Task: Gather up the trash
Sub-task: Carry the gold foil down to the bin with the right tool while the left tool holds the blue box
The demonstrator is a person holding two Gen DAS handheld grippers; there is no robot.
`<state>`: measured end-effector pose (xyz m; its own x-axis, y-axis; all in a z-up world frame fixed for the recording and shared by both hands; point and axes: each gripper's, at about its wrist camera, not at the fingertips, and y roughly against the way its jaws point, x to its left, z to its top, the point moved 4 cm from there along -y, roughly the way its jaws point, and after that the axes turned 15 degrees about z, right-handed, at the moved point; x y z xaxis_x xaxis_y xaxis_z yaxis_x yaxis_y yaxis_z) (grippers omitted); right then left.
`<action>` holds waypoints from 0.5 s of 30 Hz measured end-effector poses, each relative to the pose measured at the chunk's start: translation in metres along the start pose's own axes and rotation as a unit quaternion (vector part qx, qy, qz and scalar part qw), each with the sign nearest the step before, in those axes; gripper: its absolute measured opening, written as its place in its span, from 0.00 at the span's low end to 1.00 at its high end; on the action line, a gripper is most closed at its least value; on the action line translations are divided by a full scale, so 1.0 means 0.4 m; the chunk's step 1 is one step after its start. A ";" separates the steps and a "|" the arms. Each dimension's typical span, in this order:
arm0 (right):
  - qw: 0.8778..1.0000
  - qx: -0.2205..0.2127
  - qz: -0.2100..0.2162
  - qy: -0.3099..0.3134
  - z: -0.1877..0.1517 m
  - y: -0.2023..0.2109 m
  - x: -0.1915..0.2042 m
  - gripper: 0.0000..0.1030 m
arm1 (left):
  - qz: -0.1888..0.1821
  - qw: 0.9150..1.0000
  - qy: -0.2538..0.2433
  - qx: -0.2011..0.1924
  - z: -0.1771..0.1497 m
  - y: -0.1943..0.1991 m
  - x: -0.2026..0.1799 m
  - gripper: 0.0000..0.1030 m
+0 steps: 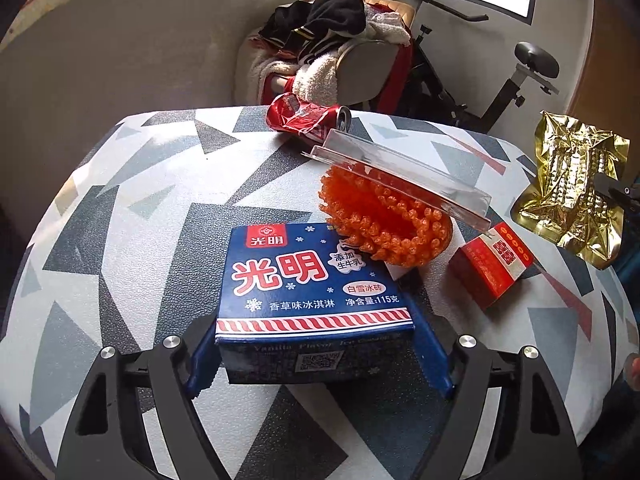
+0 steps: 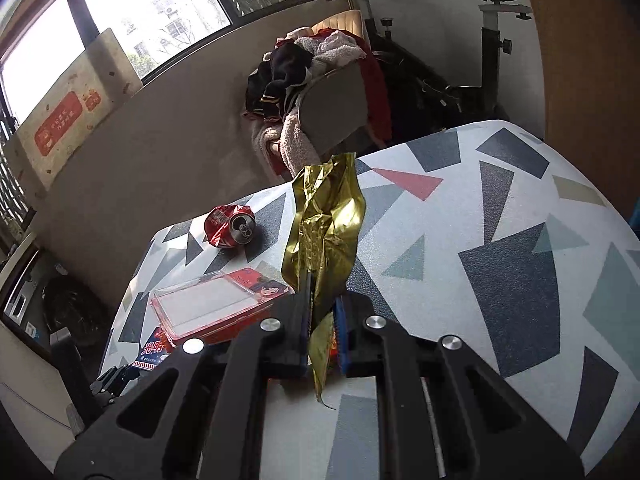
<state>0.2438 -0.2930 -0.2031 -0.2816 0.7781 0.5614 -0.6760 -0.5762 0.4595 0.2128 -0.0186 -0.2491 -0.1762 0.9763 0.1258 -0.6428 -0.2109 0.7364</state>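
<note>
In the left wrist view my left gripper [image 1: 320, 356] is shut on a blue ice cream box [image 1: 312, 284], its blue pads pressing both sides, on the patterned table [image 1: 132, 208]. Beyond it lie an orange bumpy net [image 1: 380, 220], a clear plastic tray [image 1: 400, 172], a small red box [image 1: 490, 264] and a crushed red can [image 1: 308, 118]. In the right wrist view my right gripper [image 2: 324, 320] is shut on a gold foil wrapper [image 2: 326, 220], held upright above the table [image 2: 480, 220]. The wrapper also shows in the left wrist view [image 1: 576, 184].
A chair piled with clothes [image 1: 332, 52] and an exercise bike [image 1: 520, 76] stand behind the table. In the right wrist view the can [image 2: 230, 226], the clear tray [image 2: 208, 300] and the left gripper's body [image 2: 108, 384] lie at the left. Windows at the back.
</note>
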 end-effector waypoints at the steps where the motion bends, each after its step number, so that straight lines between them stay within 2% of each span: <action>1: 1.000 0.002 0.001 0.000 -0.009 0.009 0.003 0.14 | 0.002 1.000 0.000 -0.001 -0.003 0.010 0.005 0.76; 15: 0.999 0.011 0.017 0.035 -0.095 0.092 0.090 0.14 | 0.005 1.000 0.012 -0.015 -0.059 0.129 0.090 0.76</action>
<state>0.1828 -0.2768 -0.1922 -0.3517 0.7736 0.5271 -0.6505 -0.6069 0.4567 0.1556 0.0047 -0.2224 -0.1997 0.9729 0.1167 -0.6631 -0.2218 0.7149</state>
